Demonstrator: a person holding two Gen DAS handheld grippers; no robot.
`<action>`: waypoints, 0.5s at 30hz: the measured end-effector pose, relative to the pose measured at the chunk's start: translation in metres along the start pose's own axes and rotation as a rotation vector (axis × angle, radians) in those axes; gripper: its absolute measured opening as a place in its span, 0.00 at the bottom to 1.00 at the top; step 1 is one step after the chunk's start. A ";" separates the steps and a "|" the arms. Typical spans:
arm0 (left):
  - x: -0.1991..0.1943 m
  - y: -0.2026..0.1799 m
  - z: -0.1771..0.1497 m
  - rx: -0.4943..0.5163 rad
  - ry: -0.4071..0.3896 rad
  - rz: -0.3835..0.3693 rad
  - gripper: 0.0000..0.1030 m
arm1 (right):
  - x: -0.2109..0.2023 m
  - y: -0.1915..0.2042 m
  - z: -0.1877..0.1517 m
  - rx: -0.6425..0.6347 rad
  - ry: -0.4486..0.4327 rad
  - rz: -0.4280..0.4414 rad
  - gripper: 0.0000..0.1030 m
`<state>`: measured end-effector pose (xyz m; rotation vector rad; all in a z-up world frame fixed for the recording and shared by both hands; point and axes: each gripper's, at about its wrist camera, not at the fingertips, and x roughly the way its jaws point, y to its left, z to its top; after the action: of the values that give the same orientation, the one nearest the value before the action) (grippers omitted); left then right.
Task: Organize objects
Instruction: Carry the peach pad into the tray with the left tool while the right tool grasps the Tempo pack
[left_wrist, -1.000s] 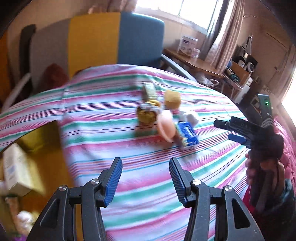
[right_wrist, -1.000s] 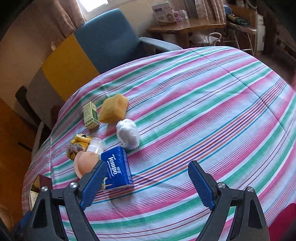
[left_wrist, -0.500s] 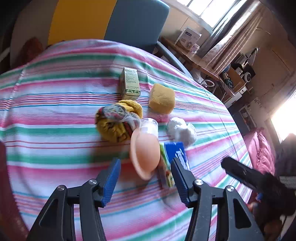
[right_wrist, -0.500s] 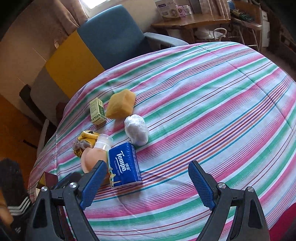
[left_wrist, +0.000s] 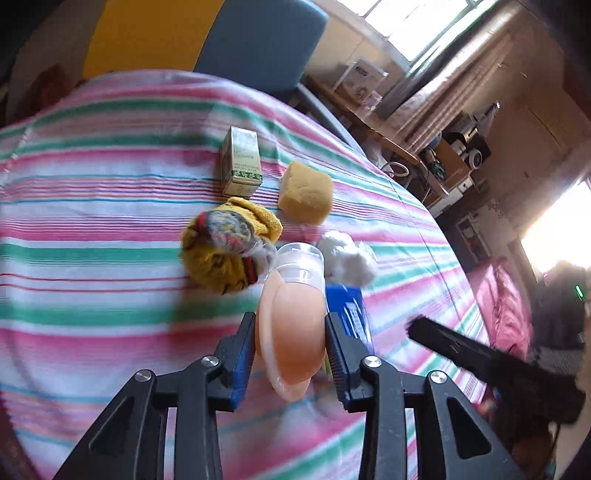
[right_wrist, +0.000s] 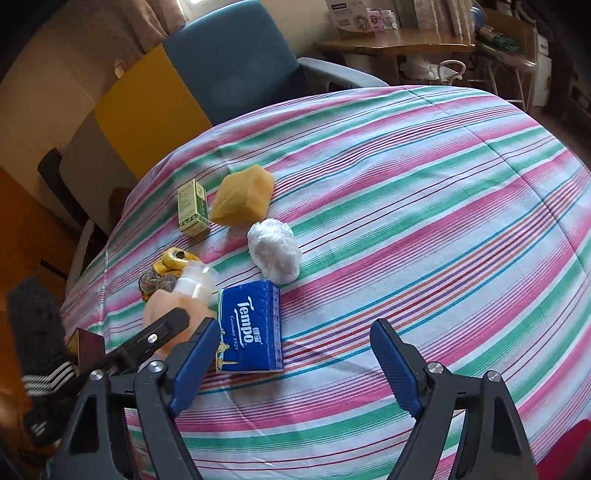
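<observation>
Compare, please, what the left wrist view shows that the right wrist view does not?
Only the left wrist view shows the left gripper from behind, its jaws just closed onto the peach bottle, plus the window.

Only the right wrist view shows the right gripper open over bare cloth, and the "Tempo" print on the tissue pack.

Both show the bottle, pack, green box, sponge, white bag, yellow knit bundle and blue chair.
</observation>
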<state>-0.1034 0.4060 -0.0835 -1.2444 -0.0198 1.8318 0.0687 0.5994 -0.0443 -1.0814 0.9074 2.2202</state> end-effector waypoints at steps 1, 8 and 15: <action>-0.011 -0.002 -0.006 0.021 -0.010 0.011 0.35 | 0.001 0.001 0.000 -0.010 0.003 -0.002 0.81; -0.059 0.001 -0.038 0.043 -0.046 0.056 0.35 | 0.012 0.013 -0.005 -0.078 0.013 -0.006 0.81; -0.098 0.014 -0.064 0.017 -0.068 0.077 0.35 | 0.028 0.030 -0.011 -0.148 0.024 0.005 0.81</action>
<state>-0.0546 0.3038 -0.0492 -1.1852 0.0056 1.9363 0.0378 0.5755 -0.0620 -1.1752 0.7657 2.3135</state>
